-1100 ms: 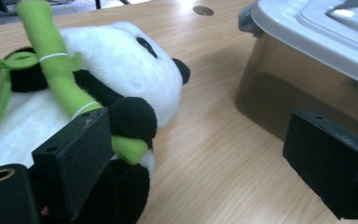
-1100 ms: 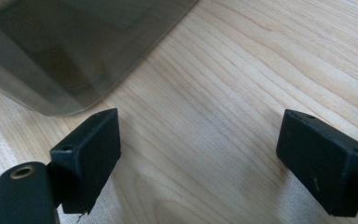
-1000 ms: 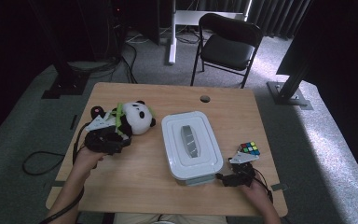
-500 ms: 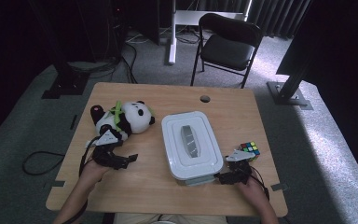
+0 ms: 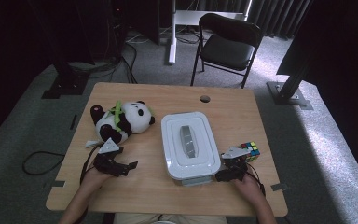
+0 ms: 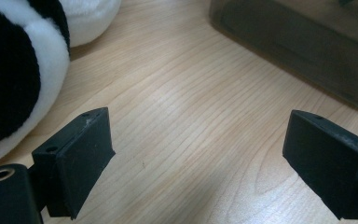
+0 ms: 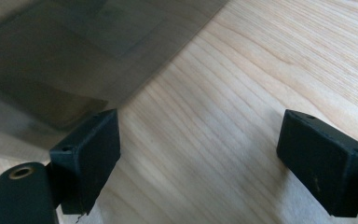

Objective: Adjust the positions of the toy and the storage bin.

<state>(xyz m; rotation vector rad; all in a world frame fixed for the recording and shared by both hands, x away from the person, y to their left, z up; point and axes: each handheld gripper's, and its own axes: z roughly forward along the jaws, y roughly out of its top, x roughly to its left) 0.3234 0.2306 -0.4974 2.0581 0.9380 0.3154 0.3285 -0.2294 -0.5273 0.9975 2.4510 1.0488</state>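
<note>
i am at the approach step: both grippers, left gripper and right gripper, have fingers wide and empty beside the lidded box at frame centre; next i must close in on its sides.

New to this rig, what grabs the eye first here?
The white lidded container at the table's centre, with the plush panda lying to its left. A Rubik's cube sits near the right edge, and the left gripper and right gripper flank the container, jaws open.
</note>
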